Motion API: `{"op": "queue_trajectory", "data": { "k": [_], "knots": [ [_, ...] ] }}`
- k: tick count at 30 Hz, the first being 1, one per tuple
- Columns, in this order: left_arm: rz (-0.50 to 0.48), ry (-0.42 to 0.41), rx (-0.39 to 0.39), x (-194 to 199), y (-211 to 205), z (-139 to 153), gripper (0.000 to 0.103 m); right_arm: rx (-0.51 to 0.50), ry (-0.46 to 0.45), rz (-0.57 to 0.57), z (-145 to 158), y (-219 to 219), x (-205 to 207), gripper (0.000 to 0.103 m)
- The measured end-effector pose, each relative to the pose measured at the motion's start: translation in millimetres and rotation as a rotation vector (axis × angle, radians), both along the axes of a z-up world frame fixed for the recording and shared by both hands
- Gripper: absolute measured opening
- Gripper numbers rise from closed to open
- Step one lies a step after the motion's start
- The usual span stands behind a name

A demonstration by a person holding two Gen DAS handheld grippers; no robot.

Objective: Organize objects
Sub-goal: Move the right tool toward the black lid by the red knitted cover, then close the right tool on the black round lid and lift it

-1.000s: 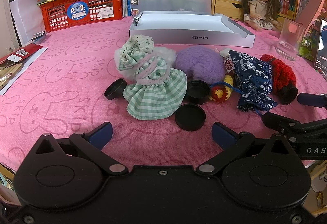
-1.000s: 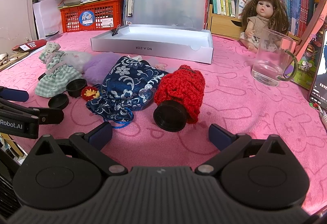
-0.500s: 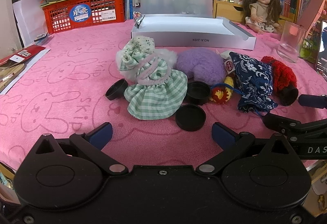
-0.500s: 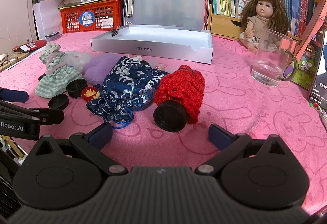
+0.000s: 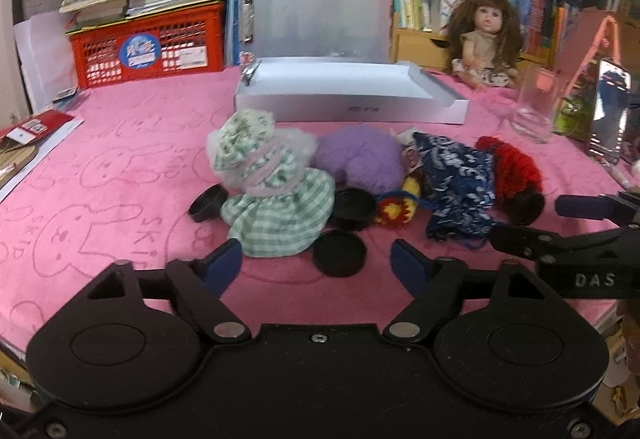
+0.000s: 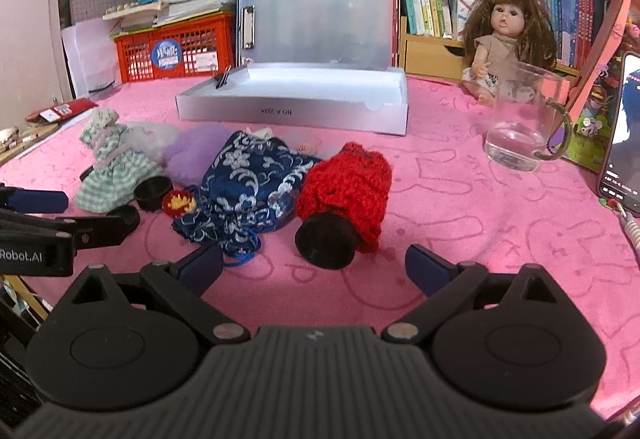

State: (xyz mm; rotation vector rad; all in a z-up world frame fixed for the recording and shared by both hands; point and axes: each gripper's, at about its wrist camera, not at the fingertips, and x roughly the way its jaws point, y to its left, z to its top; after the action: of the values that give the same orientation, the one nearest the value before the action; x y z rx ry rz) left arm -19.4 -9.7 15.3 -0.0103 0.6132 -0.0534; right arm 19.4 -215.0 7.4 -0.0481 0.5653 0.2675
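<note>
**Pink bench, toys clustered before the box**

Pink towel [image 5: 100, 167] covers my bench. My left tool [image 5: 316, 263] has just been narrowing, nothing between its pads, over a black cap [image 5: 339, 253] that only its view shows fully. My right tool [image 6: 314, 265] gapes empty before the red knitted pouch [image 6: 346, 183]; only its view shows the mug handle [image 6: 558, 135].

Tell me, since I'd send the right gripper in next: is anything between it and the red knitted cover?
Nothing visible. The right gripper is open, and only bare pink cloth lies before the red knitted cover; the blue pouch sits beside it.

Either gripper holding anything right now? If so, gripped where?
Nothing held. The left gripper jaws have just been closing, with nothing between them. The right gripper is open and empty.
</note>
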Motion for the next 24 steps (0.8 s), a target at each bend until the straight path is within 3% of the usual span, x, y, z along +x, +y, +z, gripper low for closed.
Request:
{"op": "queue_trajectory", "data": {
  "k": [6, 9, 11, 16, 24],
  "knots": [
    [-0.034, -0.019, 0.0, -5.4, -6.1, 4.5, 0.055, 0.005, -0.033, 0.007, 4.4, 1.3, -3.6, 0.085],
    [-0.043, -0.007, -0.013, -5.1, -5.6, 4.0, 0.045, -0.005, -0.05, 0.013, 5.6, 3.4, -5.8, 0.071],
    [-0.049, -0.005, -0.018, -5.3, -5.3, 3.7, 0.043, -0.013, -0.062, 0.004, 6.8, 3.3, -7.1, 0.052],
    [-0.056, -0.004, -0.018, -4.2, -6.1, 2.7, 0.041, -0.012, -0.049, -0.022, 6.7, -0.6, -5.3, 0.041],
    [-0.059, 0.013, -0.02, 3.8, -7.0, -2.0, 0.041, -0.04, -0.048, 0.002, 4.3, 4.1, -6.8, 0.038]
  ]
}}
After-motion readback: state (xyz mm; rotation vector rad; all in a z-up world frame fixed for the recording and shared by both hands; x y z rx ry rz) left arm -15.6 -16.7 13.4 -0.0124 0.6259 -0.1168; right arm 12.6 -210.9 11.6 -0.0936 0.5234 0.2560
